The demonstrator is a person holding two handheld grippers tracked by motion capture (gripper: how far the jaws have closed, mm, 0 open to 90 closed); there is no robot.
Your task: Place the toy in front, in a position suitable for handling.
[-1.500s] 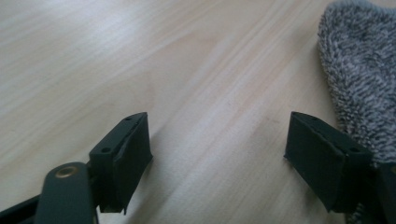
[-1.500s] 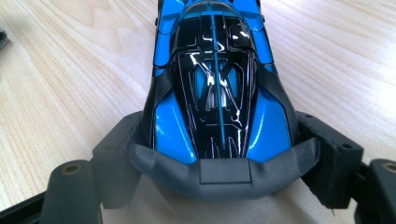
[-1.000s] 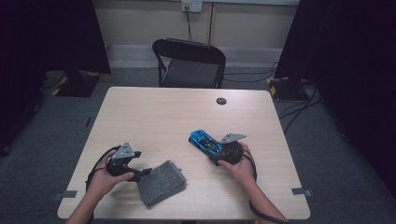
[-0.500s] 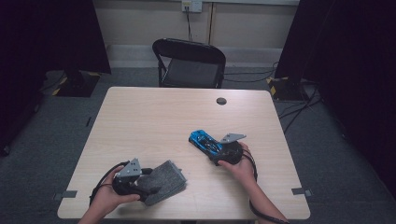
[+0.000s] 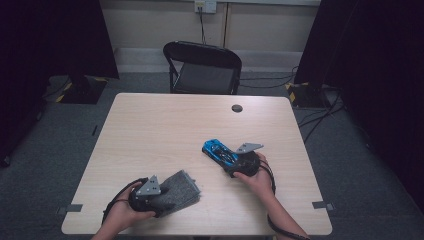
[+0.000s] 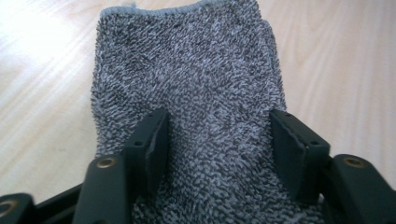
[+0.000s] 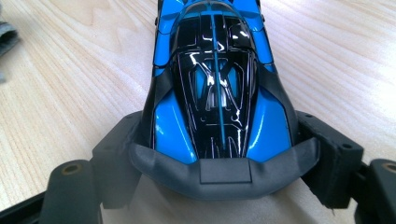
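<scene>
lab/studio: black curtains (image 5: 55,40), taped cables (image 5: 300,95), folding chair (image 5: 202,67).

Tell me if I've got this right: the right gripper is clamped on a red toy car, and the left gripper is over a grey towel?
Not quite: the toy car is blue and black, not red, as the right gripper view shows. The right gripper does clamp its rear end, and the left gripper, whose jaws have just been closing, is indeed over the grey towel.

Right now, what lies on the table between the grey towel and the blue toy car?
Nothing: in the high view, only bare wood of the table separates the grey towel from the blue toy car.
</scene>
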